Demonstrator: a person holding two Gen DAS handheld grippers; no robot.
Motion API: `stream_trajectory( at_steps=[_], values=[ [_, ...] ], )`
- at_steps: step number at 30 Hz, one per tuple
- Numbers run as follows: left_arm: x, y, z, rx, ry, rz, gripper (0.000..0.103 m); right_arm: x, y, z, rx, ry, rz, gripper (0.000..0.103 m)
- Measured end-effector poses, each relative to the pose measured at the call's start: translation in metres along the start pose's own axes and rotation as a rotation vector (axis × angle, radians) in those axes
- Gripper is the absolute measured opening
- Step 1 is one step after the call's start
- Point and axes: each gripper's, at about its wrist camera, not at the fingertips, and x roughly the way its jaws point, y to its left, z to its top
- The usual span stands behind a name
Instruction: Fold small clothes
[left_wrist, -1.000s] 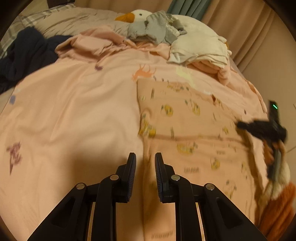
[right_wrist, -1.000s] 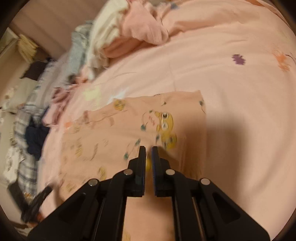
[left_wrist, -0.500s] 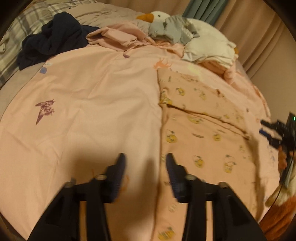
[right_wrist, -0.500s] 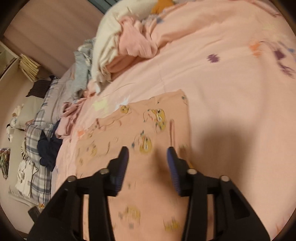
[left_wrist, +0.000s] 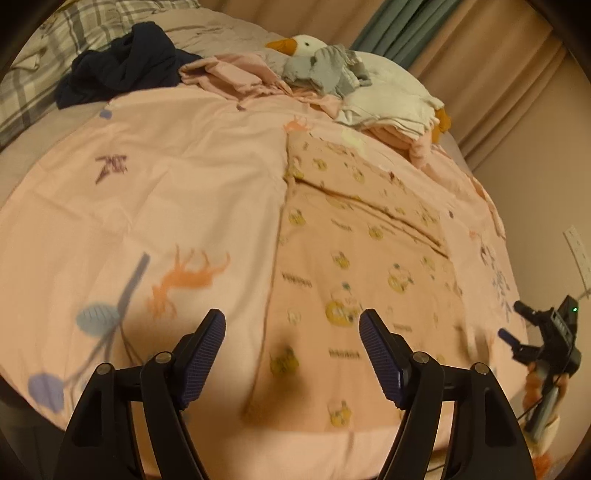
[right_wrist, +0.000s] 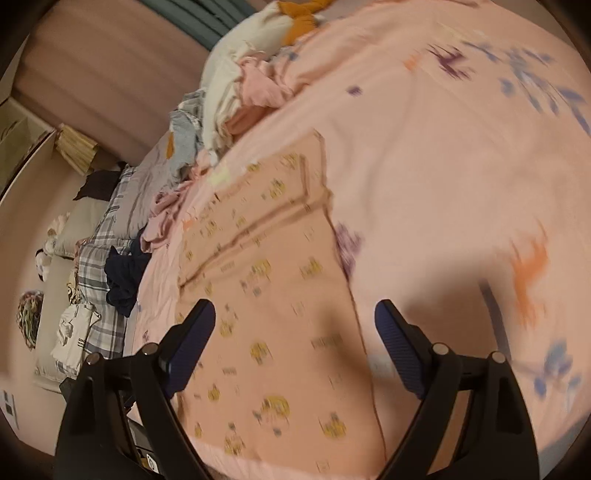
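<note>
Peach printed garment (left_wrist: 369, 266) flat beneath spread fingers (left_wrist: 380, 354).

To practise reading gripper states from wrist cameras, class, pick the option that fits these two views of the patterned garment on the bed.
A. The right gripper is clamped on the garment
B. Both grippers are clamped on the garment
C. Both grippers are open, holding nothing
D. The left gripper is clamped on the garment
C: the left gripper and right gripper both show wide gaps between their fingers, and the patterned garment lies flat, ungripped.

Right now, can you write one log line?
step: folding | left gripper: open | right gripper: open | printed garment: flat on bed
</note>
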Motion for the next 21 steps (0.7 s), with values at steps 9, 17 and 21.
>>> stream_trajectory(
  at_steps=[9,17,21],
  values=[
    [0.003,0.01,-0.043,-0.065,0.043,-0.095,0.091,-0.03,-0.028,-0.061,0.07,-0.043,-0.056,0.089],
    [0.021,0.015,-0.075,-0.111,0.13,-0.116,0.091,-0.036,-0.044,-0.097,0.094,-0.036,-0.144,0.089],
    [0.021,0.009,-0.084,-0.102,0.13,-0.141,0.092,-0.036,-0.05,-0.11,0.147,-0.021,-0.105,0.089]
  ],
)
